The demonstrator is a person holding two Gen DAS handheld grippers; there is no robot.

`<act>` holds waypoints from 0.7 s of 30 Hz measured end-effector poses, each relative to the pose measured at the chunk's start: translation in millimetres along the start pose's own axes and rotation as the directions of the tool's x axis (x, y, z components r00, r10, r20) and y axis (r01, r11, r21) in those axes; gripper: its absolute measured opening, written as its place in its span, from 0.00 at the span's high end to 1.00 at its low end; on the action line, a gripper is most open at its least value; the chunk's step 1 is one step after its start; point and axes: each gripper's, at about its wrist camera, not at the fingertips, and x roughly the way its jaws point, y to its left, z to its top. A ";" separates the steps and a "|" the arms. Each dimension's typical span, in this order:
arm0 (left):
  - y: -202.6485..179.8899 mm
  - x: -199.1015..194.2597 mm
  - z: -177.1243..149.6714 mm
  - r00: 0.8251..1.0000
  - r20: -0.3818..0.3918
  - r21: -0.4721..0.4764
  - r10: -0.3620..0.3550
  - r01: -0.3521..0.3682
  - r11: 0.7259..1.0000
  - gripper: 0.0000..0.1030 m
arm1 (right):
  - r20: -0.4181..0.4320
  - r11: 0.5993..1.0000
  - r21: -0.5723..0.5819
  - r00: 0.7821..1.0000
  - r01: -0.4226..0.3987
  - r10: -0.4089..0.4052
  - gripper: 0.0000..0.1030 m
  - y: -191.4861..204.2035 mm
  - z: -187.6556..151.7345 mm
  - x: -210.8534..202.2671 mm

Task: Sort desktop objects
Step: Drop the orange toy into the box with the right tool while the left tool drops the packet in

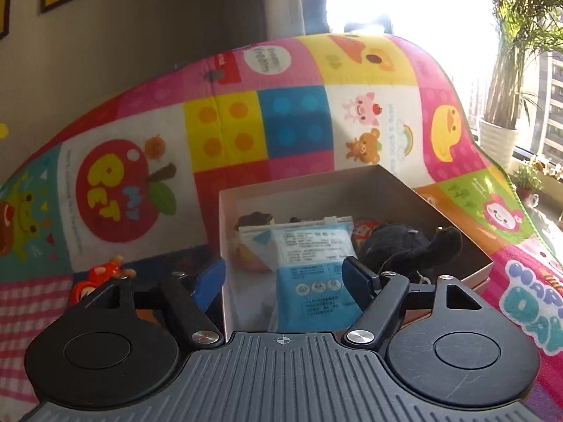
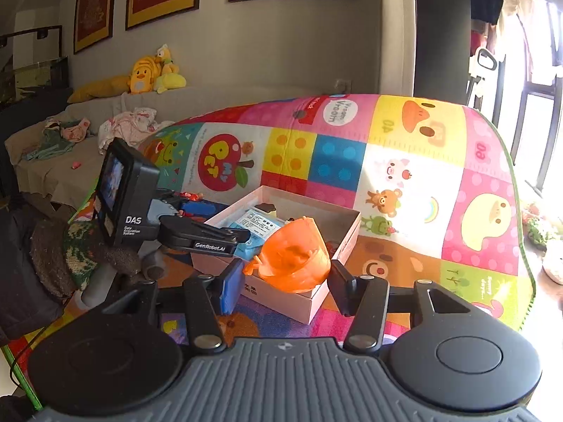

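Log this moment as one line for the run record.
left gripper: open by box | right gripper: open, orange bowl at box corner

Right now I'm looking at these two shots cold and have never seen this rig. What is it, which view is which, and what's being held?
There is no robot arm. A person holds a pair of tongs in each hand, and each pair has a fisheye camera looking along its fingers.

The left wrist view shows the left tongs, open over a cardboard box on a cartoon play mat. In the box lie a blue packet and a black soft toy. A red toy sits outside on the mat.

The right wrist view shows the right tongs, whose fingers flank an orange plastic bowl at the box's near corner. I cannot tell whether they grip it or it just rests on the rim.
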 end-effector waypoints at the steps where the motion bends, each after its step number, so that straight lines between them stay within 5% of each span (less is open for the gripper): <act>1: 4.1 -4.0 -6.0 1.000 0.017 -0.021 0.010 -0.009 1.000 0.13 | -0.006 1.000 0.004 1.000 0.000 0.000 0.50 -1.3 3.0 7.4; 7: 30.8 -19.4 -29.8 0.995 0.055 -0.163 -0.082 0.090 0.983 0.07 | -0.035 0.996 0.083 0.999 -0.028 0.031 0.50 -7.0 33.5 63.4; 10: 37.1 -17.8 -34.0 0.974 0.015 -0.222 -0.227 0.224 0.949 0.06 | -0.067 0.990 0.137 0.997 -0.033 0.043 0.50 -10.6 45.6 92.4; 16: 17.4 -31.4 -44.2 0.955 0.004 -0.184 -0.297 0.293 0.938 0.05 | -0.104 0.985 0.172 0.993 -0.032 0.050 0.50 -7.6 76.4 155.3; 18: 13.2 -36.4 -45.7 0.943 0.005 -0.194 -0.333 0.328 0.925 0.05 | -0.092 0.985 0.171 0.995 -0.012 0.028 0.45 -6.6 83.9 173.2; 19: 10.9 -38.1 -47.0 0.943 0.004 -0.189 -0.332 0.327 0.926 0.05 | -0.092 0.984 0.178 0.996 0.000 0.017 0.36 -7.6 86.6 181.3; 21: 7.2 -41.2 -50.2 0.952 -0.001 -0.161 -0.306 0.302 0.940 0.05 | -0.088 0.979 0.203 0.996 0.035 -0.017 0.33 -14.1 85.5 191.2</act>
